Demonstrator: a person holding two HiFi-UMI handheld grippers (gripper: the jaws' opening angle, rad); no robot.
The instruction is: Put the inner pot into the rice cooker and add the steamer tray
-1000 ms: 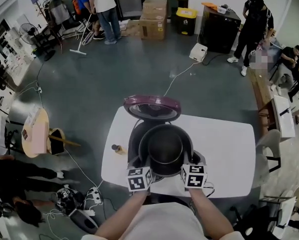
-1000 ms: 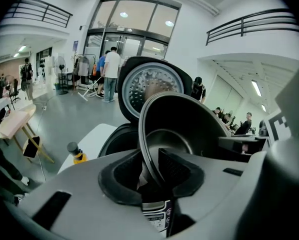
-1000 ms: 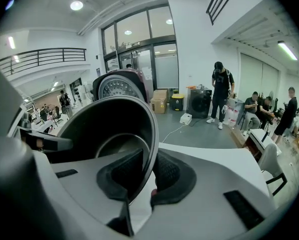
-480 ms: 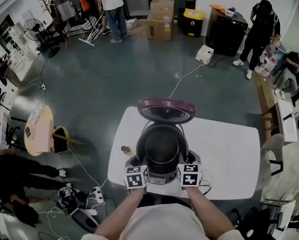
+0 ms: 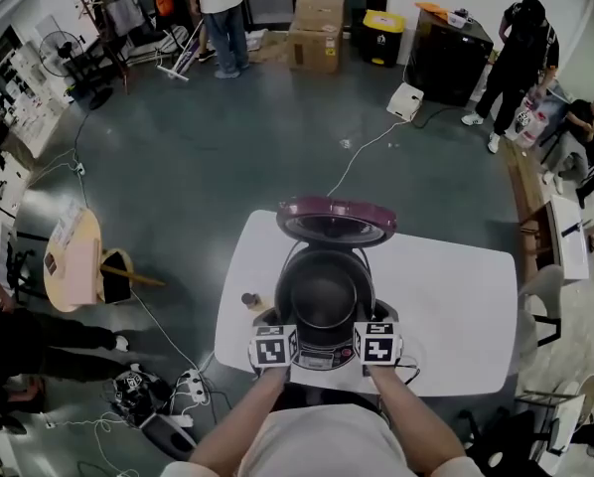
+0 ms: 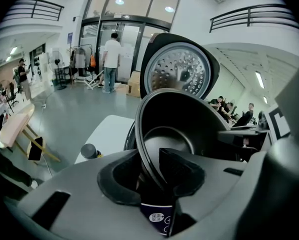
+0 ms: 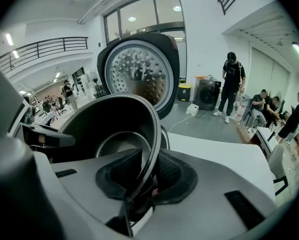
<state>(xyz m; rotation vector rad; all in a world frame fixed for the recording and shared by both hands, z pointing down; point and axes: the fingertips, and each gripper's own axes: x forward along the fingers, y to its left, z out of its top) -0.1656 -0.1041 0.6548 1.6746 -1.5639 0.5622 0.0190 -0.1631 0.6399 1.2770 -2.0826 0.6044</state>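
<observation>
Inner pot (image 5: 322, 296) | round, dark, glossy inside | thin flared rim

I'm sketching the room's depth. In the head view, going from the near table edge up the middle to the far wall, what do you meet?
inner pot → rice cooker's open lid → white cable on the floor → cardboard boxes

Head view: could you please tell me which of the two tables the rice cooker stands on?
The white rectangular table before the person: the rice cooker stands on it, lid raised. The small pale round table at the left carries no cooker.
</observation>
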